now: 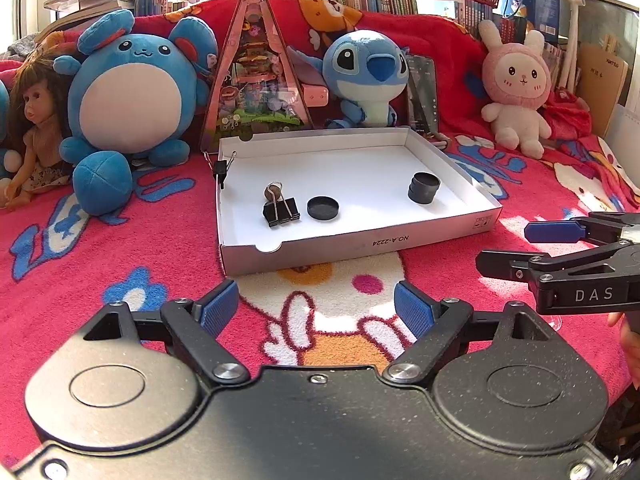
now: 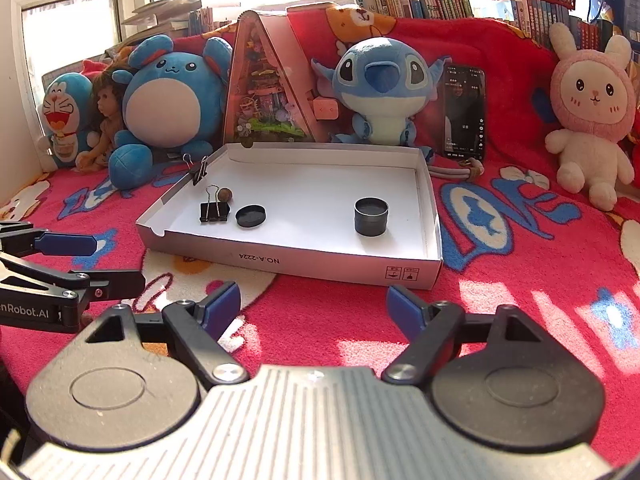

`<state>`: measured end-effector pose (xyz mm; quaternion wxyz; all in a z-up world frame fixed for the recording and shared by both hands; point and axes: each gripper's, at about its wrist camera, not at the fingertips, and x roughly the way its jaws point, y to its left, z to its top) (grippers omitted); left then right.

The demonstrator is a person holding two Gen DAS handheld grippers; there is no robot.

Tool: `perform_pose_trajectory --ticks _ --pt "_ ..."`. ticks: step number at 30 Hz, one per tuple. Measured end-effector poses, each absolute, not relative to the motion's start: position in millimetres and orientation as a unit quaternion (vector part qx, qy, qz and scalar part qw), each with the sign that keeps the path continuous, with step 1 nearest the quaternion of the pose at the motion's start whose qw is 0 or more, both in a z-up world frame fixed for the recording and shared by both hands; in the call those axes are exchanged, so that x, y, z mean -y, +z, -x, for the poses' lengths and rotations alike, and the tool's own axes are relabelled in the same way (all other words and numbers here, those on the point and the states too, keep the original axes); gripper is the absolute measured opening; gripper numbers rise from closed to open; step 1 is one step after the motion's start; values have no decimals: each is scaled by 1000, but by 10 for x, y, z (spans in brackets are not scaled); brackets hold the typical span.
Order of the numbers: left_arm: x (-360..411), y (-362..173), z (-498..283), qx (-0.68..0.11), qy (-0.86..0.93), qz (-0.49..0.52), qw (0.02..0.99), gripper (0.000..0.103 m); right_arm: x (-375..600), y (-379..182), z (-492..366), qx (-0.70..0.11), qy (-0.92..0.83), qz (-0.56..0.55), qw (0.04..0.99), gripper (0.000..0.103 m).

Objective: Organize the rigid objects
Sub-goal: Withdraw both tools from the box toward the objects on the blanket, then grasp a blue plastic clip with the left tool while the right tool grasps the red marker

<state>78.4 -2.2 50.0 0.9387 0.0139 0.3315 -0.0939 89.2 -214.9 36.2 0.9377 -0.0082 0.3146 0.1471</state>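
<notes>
While both grippers are held above the red patterned blanket (image 1: 160, 240), nearest to view, the left gripper (image 1: 316, 308) is seen with its two blue-padded fingers (image 1: 218, 308) spread wide apart and nothing between them. The right gripper (image 2: 314, 308) is likewise held with its fingers (image 2: 406, 310) spread apart and empty. Just beyond them one shallow white box (image 2: 304, 266) is laid on the blanket. Inside it, at the left, one black binder clip (image 2: 214, 210) is stood beside one small brown ball (image 2: 225, 194), with one black round lid (image 2: 251, 216) just to the right; one black round tin (image 2: 371, 217) is set well apart at the right. A second binder clip (image 2: 199, 172) is clamped on the box's far left wall. Farthest away, four plush toys, one doll (image 2: 107, 120), one triangular case (image 2: 266, 92) and one phone (image 2: 464, 112) are lined up.
</notes>
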Motion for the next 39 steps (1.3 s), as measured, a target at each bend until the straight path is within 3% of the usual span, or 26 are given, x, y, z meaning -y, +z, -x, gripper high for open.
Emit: perform_pose_trajectory --ticks 24,33,38,39 --pt "-31 307 -216 -343 -100 -34 933 84 2289 155 -412 -333 130 1 934 89" --pt "13 294 10 -357 -134 -3 924 60 2373 74 -145 -339 115 -23 934 88" --pt "81 257 -34 -365 -142 25 920 55 2388 63 -7 -332 118 -28 935 88" --pt "98 240 -57 -367 -138 29 919 49 2385 52 17 -331 120 -27 936 88"
